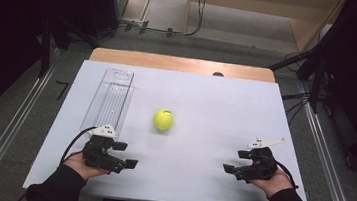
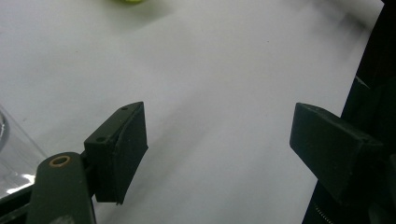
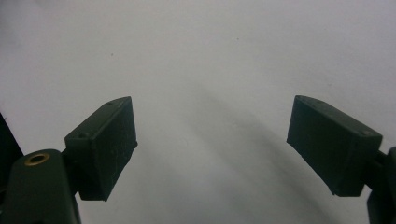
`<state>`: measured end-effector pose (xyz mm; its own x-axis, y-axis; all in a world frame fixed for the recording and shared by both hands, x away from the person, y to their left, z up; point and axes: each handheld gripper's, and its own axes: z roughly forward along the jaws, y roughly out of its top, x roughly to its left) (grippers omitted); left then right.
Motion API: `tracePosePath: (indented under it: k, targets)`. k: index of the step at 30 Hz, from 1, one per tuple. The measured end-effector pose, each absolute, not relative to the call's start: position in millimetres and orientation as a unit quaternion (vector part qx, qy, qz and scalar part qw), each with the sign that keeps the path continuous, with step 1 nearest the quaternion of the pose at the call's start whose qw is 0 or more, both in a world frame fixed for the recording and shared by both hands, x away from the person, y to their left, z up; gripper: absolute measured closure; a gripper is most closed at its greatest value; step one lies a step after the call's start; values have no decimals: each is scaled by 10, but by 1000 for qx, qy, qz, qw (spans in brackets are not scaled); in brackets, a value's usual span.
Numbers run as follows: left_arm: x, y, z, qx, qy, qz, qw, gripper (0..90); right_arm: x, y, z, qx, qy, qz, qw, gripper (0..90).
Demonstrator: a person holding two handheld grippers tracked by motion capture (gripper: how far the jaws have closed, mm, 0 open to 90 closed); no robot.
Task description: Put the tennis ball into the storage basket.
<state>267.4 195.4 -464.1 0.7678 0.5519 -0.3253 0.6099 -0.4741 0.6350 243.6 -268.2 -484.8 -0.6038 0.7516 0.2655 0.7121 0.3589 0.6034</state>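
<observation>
Both claws, left claw (image 1: 128,155) and right claw (image 1: 229,169), spread, empty, low in frame; tennis ball (image 1: 163,119) mid-worktop (image 1: 225,110) likely to roll off if nudged off-centre.

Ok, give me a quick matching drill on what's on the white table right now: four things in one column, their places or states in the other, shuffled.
1. yellow-green tennis ball
2. clear plastic tray
3. left gripper
4. right gripper

a. near right, jaws open, empty
b. middle of the white table
c. near left, jaws open, empty
d. far left, lying lengthwise

Pairs: 1-b, 2-d, 3-c, 4-a
</observation>
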Motion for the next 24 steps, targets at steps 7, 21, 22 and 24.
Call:
tracePosePath:
  k: [7,21,22,24]
  targets:
    - [2681,1963,-4626,854,344,-36,389,194,2443,-2690,-4849,445,822,354,31,137]
    - [2682,1970,-4612,849,353,-34,391,199,2443,-2696,-4852,448,819,355,34,137]
    - [2685,1974,-4612,850,354,-32,389,199,2444,-2693,-4851,449,819,355,34,137]
    - [2690,1982,-4615,850,355,-32,388,199,2448,-2683,-4850,448,820,355,32,137]
